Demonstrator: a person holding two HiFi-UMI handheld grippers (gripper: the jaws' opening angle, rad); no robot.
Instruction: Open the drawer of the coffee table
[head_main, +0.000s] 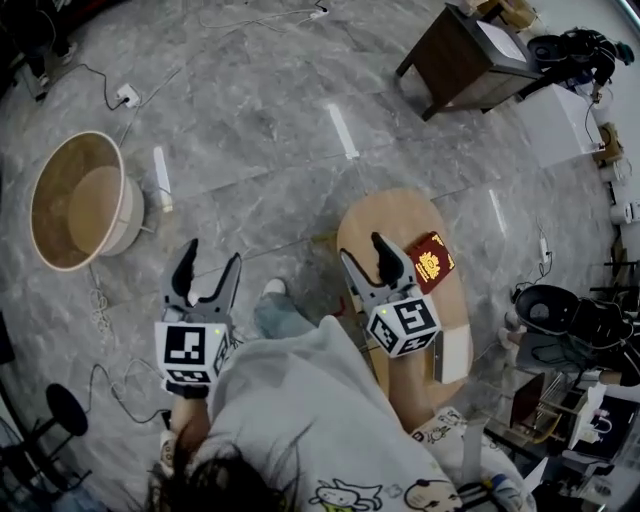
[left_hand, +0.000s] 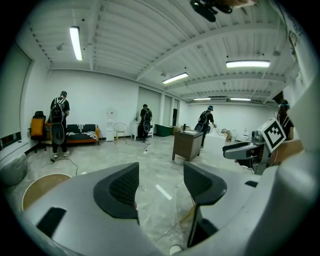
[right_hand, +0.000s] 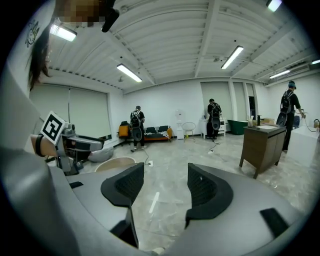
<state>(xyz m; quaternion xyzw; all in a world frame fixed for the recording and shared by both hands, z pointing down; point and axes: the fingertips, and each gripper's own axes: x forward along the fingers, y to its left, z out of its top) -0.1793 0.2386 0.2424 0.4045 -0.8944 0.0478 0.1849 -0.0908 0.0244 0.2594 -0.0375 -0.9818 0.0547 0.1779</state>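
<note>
Coffee table beneath right gripper jaws

Two grippers: left gripper, right gripper. One oval coffee table. One red booklet. One round wooden tub. One dark desk. One orange sofa. Three people with backpacks in the right gripper view.
</note>
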